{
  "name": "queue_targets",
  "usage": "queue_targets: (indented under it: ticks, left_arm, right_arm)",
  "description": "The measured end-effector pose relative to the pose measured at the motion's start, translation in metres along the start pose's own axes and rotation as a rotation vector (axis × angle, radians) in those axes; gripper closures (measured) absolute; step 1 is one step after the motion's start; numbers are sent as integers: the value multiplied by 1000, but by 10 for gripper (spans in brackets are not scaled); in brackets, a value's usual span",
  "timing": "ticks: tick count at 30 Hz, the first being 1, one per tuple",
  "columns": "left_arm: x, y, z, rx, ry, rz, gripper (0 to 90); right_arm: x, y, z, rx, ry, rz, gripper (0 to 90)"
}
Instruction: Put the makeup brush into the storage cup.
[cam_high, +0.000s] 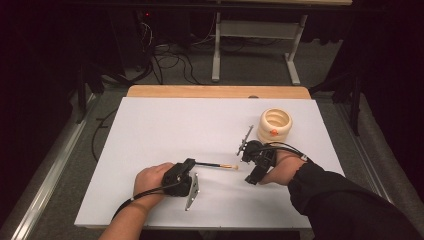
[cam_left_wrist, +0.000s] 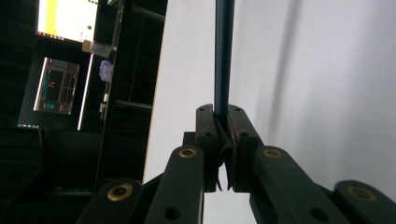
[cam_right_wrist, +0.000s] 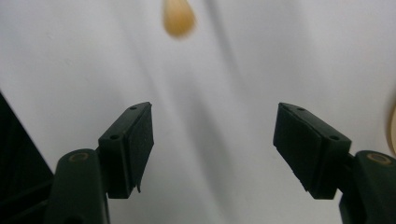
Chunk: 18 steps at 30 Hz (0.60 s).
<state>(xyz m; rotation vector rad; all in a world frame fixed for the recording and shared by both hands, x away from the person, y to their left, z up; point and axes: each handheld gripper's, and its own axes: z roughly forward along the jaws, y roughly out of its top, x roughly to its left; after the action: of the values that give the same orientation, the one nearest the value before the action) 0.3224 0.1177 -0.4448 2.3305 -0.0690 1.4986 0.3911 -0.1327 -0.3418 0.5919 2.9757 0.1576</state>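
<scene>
A thin dark stick (cam_high: 210, 164) with a tan, rounded tip (cam_high: 231, 166) lies almost level just above the white board (cam_high: 165, 130). My left gripper (cam_high: 191, 163) is shut on its dark end; in the left gripper view the shaft (cam_left_wrist: 223, 56) runs straight up out of the closed jaws (cam_left_wrist: 223, 126). My right gripper (cam_high: 246, 165) faces left with its jaws wide open, a short way from the tan tip. In the right gripper view that tip (cam_right_wrist: 178, 18) is blurred and ahead of the open jaws (cam_right_wrist: 212, 140), with nothing between them.
A cream, ringed cup-like holder (cam_high: 274, 125) with an orange mark stands at the board's back right, just beyond my right hand. The board lies on a wooden table (cam_high: 215, 91). Cables and a white table frame (cam_high: 216, 50) are on the floor behind.
</scene>
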Motion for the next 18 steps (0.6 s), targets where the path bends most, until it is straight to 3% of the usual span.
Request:
queue_targets:
  ticks: [10,18]
  left_arm:
    - [2,-4,0,12,3,-21,854]
    - [3,-7,1,21,-2,-39,854]
  right_arm:
    - [-19,-35,15,30,-32,57,202]
    - [-23,-53,29,39,-26,100,170]
